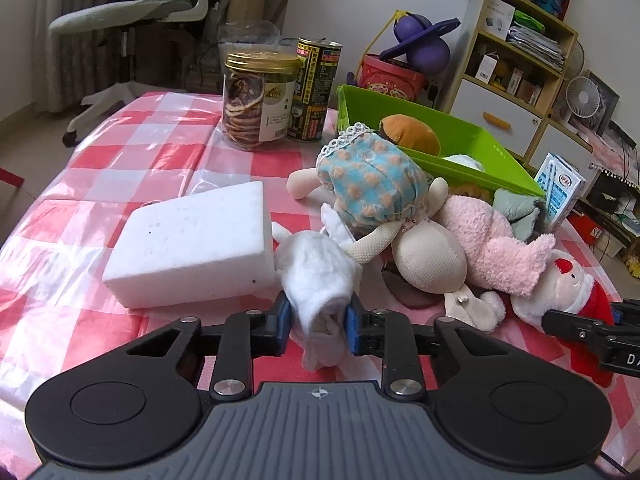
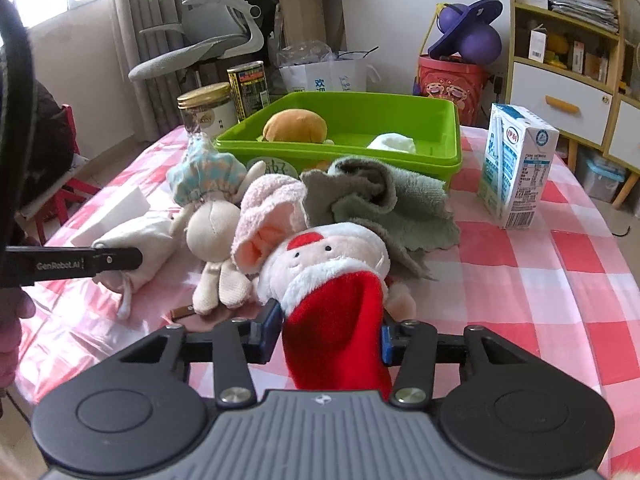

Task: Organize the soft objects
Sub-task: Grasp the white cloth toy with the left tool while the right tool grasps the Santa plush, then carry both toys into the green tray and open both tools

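Observation:
My left gripper [image 1: 318, 316] is shut on a white sock [image 1: 316, 280] lying on the checked table. My right gripper [image 2: 328, 334] is shut on the red body of a Santa plush [image 2: 332, 280], which also shows in the left wrist view [image 1: 560, 280]. Between them lie a cream doll with a blue dotted bonnet [image 1: 372, 184], a pink fluffy toy [image 1: 496, 248] and a grey-green cloth [image 2: 376, 200]. A green bin [image 2: 400, 120] behind the pile holds a burger plush [image 2: 296, 126] and a white soft item [image 2: 392, 144].
A white foam block [image 1: 192, 248] lies left of the sock. A jar of dried slices [image 1: 256, 100] and a dark can [image 1: 316, 88] stand at the back. A milk carton [image 2: 516, 168] stands right of the bin. A chair and shelves surround the table.

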`<state>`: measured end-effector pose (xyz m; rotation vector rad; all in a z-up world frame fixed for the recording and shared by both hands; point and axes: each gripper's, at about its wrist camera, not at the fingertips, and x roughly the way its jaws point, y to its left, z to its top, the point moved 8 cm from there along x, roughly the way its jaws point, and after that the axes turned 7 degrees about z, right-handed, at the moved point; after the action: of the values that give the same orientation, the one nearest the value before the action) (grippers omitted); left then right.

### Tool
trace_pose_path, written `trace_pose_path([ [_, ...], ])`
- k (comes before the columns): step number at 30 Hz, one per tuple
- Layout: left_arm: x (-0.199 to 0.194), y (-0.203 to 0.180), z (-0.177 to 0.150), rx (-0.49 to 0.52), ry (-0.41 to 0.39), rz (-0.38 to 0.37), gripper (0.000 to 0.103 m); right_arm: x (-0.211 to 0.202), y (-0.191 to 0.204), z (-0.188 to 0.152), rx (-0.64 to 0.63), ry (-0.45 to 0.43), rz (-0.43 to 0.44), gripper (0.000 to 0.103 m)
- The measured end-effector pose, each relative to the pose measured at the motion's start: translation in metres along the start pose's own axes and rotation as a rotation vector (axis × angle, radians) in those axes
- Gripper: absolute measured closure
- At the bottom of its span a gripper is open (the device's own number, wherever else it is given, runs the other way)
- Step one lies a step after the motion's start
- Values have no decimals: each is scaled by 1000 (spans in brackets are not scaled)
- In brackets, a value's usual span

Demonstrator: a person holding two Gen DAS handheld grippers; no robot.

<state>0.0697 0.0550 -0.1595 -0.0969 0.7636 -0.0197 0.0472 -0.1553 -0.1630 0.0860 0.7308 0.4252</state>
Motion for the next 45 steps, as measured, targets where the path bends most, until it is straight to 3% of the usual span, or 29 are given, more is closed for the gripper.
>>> trace_pose_path([
  [15, -30, 3, 14, -73, 36, -72, 82, -40, 9, 15, 52, -2, 85, 77],
  [27, -64, -2, 39, -129, -2, -192, 83, -69, 3, 46, 119, -93, 98, 77],
  [38, -71, -13, 66, -169, -40, -258, 83, -84, -4, 80, 184, -194, 95, 77],
  [45, -61, -37, 100, -109, -88, -258, 83, -77, -17, 116, 208, -253, 70, 77],
])
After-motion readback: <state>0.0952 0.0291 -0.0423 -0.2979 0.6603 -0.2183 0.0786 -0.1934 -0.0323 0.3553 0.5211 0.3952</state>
